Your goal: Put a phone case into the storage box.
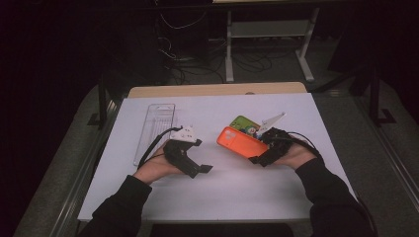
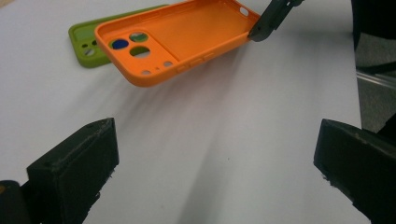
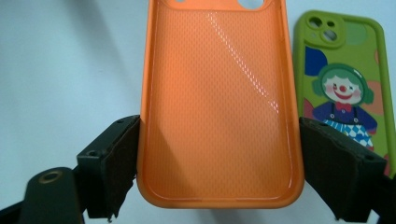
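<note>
Orange phone case [image 3: 219, 107] clamped across its sides by right gripper [image 1: 271, 144], lifted above white tabletop [image 1: 222, 187] toward right edge; green clown case [image 3: 343, 84] lies flat beside it. Left gripper [image 1: 190, 157] jaws spread, empty. Clear tray [image 1: 155, 129] near left edge.

Bare white table [image 1: 222, 192] lies open between the left gripper [image 1: 205, 169] and the orange case [image 1: 240, 142]. The green case [image 1: 245, 124] lies just behind it; a clear tray [image 1: 155, 129] flanks the left.

Two phone cases, one orange [image 1: 240, 141] and one green [image 1: 245, 124], and one clear plastic tray [image 1: 155, 126].
</note>
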Tool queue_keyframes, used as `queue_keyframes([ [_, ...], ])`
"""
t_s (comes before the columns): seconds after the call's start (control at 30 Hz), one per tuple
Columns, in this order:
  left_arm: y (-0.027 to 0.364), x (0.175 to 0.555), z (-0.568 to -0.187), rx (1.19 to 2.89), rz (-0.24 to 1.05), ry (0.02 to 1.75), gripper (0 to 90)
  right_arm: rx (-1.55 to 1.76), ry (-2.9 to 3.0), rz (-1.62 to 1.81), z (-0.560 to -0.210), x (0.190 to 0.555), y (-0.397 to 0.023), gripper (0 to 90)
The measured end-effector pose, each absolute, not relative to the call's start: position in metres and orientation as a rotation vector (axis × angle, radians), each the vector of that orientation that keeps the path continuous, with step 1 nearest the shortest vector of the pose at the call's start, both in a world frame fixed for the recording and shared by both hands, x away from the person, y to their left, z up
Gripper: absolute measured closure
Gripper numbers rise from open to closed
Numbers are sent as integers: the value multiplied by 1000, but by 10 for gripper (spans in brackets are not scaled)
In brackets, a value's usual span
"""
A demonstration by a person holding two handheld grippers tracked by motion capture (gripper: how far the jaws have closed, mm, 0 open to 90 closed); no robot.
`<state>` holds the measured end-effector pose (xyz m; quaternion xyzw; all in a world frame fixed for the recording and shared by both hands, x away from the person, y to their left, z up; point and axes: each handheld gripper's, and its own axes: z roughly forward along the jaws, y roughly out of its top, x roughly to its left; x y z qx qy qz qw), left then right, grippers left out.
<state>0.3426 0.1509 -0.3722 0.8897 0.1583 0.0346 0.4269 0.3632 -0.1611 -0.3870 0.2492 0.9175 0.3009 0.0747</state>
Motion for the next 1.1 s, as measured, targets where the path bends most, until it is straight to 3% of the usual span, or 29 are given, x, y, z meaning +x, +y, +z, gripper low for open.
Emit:
queue_keyframes([
  [0.4,147,363,-356,2234,80,282,0,492,2830,944,-369,365,-162,154],
  [1.1,134,366,-364,2314,30,114,0,207,2940,914,-358,364,-113,154],
])
